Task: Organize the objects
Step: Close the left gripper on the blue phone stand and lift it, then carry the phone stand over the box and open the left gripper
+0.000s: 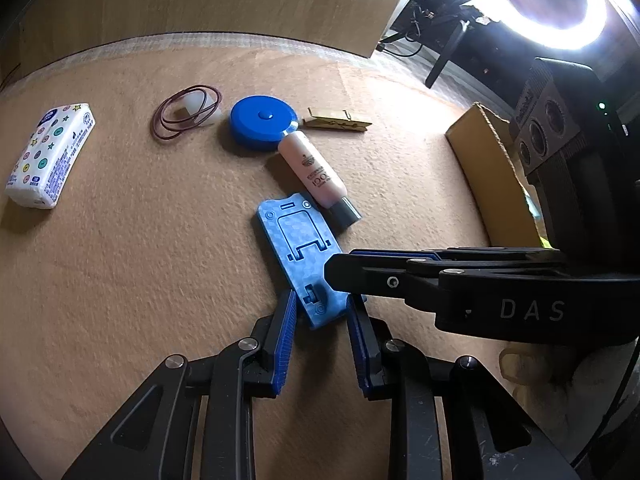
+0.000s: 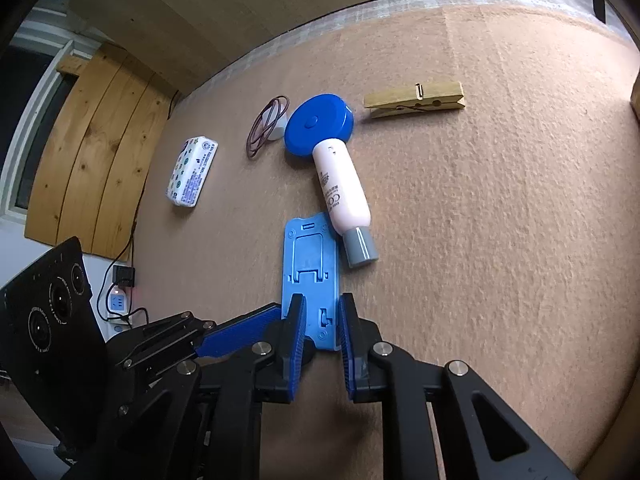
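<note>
On the tan felt mat [image 2: 500,200] lies a flat light-blue plastic phone stand [image 2: 310,272], its near end between the blue-padded fingers of both tools. Right gripper [image 2: 323,330] is clamped on the stand's edges; left gripper [image 1: 322,314] straddles the same end, pads seemingly against its sides. Touching the stand's far corner lies a pink tube with a grey cap [image 2: 344,188], its tail resting against a round blue lid [image 2: 318,124]. Beyond sit a wooden clothespin [image 2: 416,100], a dark red rubber band [image 1: 186,110] and a white tissue pack [image 1: 50,152].
</note>
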Available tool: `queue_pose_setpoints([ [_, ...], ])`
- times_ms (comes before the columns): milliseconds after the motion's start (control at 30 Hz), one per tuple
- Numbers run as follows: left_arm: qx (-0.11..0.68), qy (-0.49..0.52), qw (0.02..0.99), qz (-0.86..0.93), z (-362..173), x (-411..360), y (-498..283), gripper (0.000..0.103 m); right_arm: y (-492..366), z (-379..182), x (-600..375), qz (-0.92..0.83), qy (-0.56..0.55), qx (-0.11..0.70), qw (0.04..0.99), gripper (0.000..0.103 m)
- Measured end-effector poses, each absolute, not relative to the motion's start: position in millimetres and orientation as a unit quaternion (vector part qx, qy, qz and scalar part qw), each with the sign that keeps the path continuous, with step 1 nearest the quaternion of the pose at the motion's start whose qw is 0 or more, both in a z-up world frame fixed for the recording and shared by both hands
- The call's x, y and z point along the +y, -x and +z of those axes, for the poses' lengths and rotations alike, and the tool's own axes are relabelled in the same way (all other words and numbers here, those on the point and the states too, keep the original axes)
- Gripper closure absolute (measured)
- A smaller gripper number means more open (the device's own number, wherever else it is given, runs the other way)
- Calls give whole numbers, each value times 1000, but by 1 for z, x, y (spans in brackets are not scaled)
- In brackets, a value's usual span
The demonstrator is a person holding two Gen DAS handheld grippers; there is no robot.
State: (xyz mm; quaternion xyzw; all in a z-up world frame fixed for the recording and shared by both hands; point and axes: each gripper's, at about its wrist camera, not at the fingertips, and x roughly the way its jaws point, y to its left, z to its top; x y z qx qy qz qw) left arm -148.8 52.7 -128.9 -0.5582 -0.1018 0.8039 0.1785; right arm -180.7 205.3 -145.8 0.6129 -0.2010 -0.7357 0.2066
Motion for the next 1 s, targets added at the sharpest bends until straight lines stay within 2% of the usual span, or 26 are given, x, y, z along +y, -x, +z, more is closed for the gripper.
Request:
queue_pose_setpoints([
  [500,-83,533,204,817,-91,89,133,75,149,-105,235,-762,-579,-203,205,88],
  [1000,-36,501,281,818,-46,193,133,75,112,-59,332,-806,-528,-227,141,88],
])
